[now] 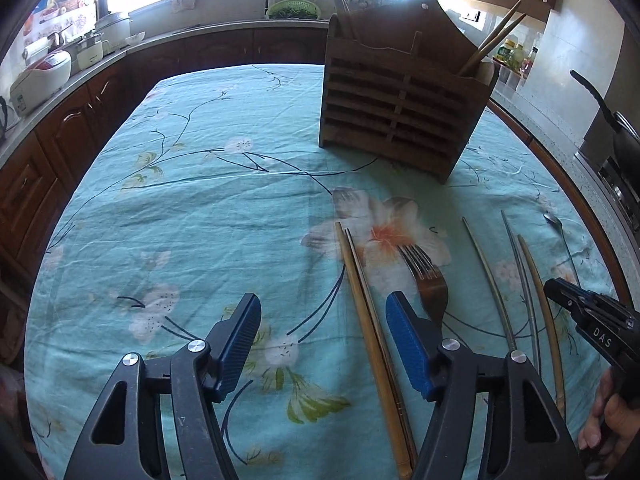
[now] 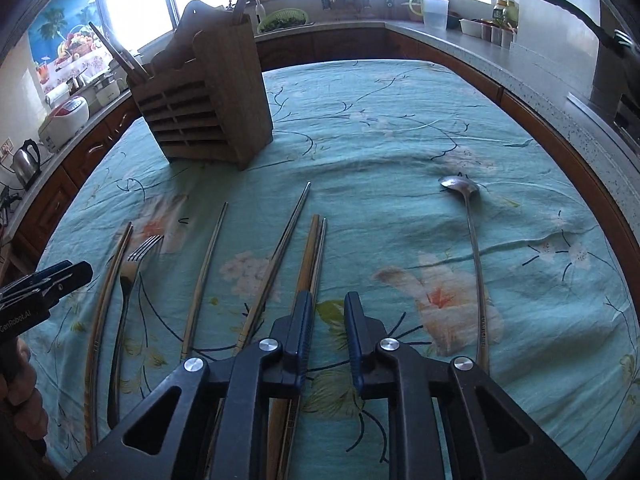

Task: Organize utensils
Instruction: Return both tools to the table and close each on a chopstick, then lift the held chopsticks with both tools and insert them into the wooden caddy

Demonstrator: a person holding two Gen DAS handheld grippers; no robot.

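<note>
Both grippers, left [image 1: 322,316] and right [image 2: 327,316], hang unclenched, holding nothing. Chopsticks [image 2: 208,268], fork [image 2: 128,276] and spoon [image 2: 474,248] lie side by side, lengthwise near-to-far, tips toward holder [image 2: 204,108] far left.

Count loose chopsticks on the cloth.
6 loose: a pair left of the fork, one right of it, a metal one further right, a wood-and-metal pair under the right gripper. Overlap may hide more; others stand in the holder.
</note>
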